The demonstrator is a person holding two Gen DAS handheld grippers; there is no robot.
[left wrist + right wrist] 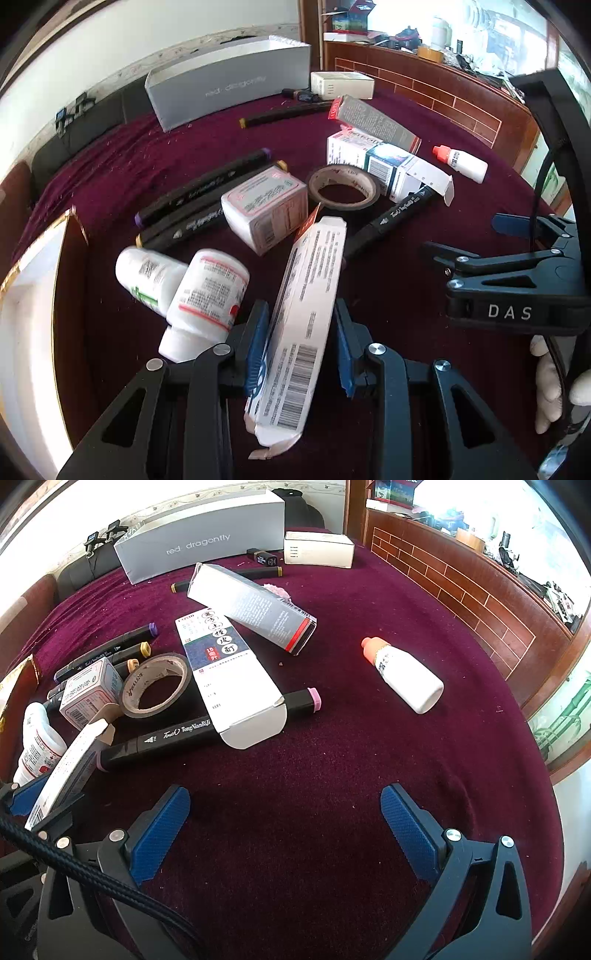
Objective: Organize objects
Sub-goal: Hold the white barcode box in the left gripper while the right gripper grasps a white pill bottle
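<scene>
Barcoded white carton point(308, 325) sits clamped in our left gripper point(301, 343), lower centre; our right gripper point(284, 827) gapes apart below the "Touch TongNianRiJi" marker point(177, 736).

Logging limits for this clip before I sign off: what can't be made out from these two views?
- Left wrist view: the grey box's inside, hidden by its front wall.
- Left wrist view: the two white bottles are motion-blurred, labels unreadable.
- Right wrist view: the held carton is cut off by the left gripper.
- Both views: shelf clutter too small, overexposed.
</scene>
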